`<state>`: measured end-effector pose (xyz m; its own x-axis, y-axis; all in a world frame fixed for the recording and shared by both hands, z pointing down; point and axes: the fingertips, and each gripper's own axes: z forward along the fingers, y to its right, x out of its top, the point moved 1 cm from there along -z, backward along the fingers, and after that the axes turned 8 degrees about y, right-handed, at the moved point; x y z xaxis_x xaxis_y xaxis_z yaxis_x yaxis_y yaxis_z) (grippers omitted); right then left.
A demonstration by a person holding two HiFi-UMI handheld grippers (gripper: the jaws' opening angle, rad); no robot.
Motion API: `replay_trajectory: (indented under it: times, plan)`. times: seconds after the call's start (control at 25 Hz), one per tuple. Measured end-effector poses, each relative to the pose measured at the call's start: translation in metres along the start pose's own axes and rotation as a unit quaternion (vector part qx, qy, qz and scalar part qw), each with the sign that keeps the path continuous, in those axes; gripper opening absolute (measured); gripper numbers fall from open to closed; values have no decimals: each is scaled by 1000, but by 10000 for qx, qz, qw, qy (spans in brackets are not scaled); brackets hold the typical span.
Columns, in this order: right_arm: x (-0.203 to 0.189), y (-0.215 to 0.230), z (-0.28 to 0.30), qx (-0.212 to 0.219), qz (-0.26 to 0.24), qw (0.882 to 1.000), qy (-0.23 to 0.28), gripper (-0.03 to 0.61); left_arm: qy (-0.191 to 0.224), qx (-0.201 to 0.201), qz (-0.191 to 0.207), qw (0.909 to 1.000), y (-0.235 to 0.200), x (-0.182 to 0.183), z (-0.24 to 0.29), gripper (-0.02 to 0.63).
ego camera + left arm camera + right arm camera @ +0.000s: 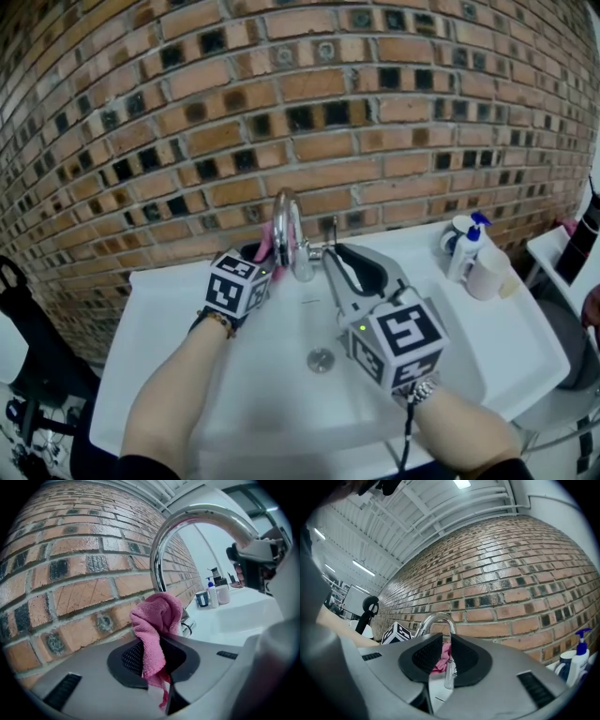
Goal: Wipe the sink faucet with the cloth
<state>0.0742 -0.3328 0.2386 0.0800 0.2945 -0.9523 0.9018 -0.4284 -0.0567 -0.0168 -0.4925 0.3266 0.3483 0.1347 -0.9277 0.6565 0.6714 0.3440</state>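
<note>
The chrome faucet (284,216) arches over the white sink (159,319). My left gripper (265,257) is shut on a pink cloth (264,246) and holds it against the left side of the faucet's upright, near its base. In the left gripper view the cloth (157,616) bunches between the jaws below the faucet (187,517). My right gripper (326,255) reaches in from the right. In the right gripper view the spout (449,667) fills the gap at the right gripper (446,646), whose jaws are shut on it. The cloth (442,660) shows behind them.
A brick wall (375,112) stands right behind the faucet. A blue-topped pump bottle (466,246), a dark cup (457,232) and a white cup (487,272) stand on the sink's right ledge. The drain (321,359) lies in the basin. A black chair (19,356) stands at the left.
</note>
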Motion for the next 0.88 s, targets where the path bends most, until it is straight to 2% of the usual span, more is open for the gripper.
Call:
replay_trajectory:
  times: [0.56,0.88]
  plan:
    - [-5,0,-1,-14,-3,10000,-47,72,-469,33,-252,9986,14,-42,7,52]
    - [-5,0,-2,-13,21,10000,-69,72,-642,-5,-277,9976,21,-52,7,52]
